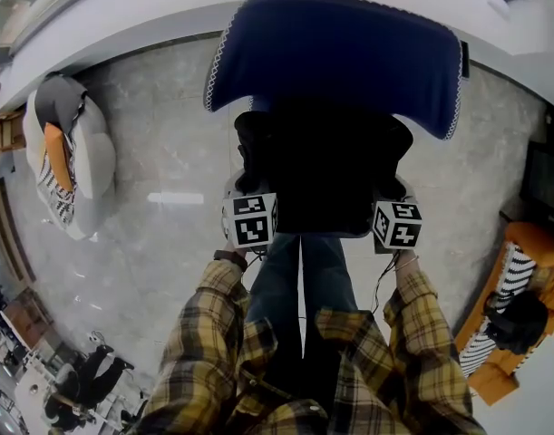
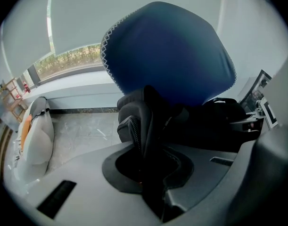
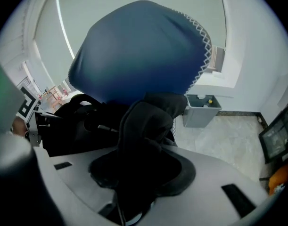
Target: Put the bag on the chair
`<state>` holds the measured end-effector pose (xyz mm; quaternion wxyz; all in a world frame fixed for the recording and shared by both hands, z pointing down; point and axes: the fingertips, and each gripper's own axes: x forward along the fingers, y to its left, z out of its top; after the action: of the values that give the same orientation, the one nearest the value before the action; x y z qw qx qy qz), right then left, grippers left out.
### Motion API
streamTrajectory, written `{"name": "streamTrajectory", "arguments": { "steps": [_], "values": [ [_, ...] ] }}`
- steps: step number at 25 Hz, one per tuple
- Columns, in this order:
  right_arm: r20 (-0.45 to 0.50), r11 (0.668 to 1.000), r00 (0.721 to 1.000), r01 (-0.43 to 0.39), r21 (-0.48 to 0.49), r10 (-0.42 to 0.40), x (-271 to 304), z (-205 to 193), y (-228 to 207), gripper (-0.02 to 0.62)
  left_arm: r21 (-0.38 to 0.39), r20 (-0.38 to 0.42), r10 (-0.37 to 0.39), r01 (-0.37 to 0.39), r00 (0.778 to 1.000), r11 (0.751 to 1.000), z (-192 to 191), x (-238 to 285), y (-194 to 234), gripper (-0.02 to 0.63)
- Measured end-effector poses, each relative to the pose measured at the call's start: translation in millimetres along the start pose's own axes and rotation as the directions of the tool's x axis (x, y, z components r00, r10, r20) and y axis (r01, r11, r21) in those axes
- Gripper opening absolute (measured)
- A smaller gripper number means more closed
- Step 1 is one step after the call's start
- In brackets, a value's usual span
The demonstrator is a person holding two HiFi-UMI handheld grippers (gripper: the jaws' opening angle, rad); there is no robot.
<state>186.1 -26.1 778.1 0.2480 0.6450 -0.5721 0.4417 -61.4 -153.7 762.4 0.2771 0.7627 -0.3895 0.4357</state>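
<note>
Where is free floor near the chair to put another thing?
Bare floor lies left, between the blue chair and the grey seat; a narrower strip lies right, before the orange furniture. The chair's own seat is crowded: the black bag fills it.

A marbled grey floor [image 1: 168,179] spreads all round. At the left stands a grey-and-white armchair [image 1: 88,166] with an orange cushion [image 1: 57,157] on it. At the right an orange sofa [image 1: 538,243] bears a striped cushion [image 1: 519,265]. A grey bin [image 3: 202,109] sits by the far wall.
</note>
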Motion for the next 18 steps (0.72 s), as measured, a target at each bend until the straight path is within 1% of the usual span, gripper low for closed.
{"name": "streamTrajectory", "arguments": {
  "steps": [3,6,12,18],
  "values": [
    [-0.030,1.000,1.000,0.005,0.016,-0.004,6,-7,-1,0.160,-0.013,-0.014,-0.011,0.011,1.000,1.000,-3,7,1,0.049],
    [-0.038,1.000,0.999,0.014,0.014,-0.014,9,-9,0,0.160,-0.021,-0.016,-0.017,0.017,1.000,1.000,-4,12,4,0.057],
    [-0.043,0.999,0.999,0.026,0.037,-0.024,11,-11,-1,0.161,-0.062,-0.007,-0.009,0.008,1.000,0.998,-10,15,11,0.109],
    [-0.038,0.999,0.998,0.044,0.022,-0.044,8,-11,-3,0.161,-0.045,-0.004,0.008,-0.008,1.000,0.999,-10,14,10,0.117]
  ]
}}
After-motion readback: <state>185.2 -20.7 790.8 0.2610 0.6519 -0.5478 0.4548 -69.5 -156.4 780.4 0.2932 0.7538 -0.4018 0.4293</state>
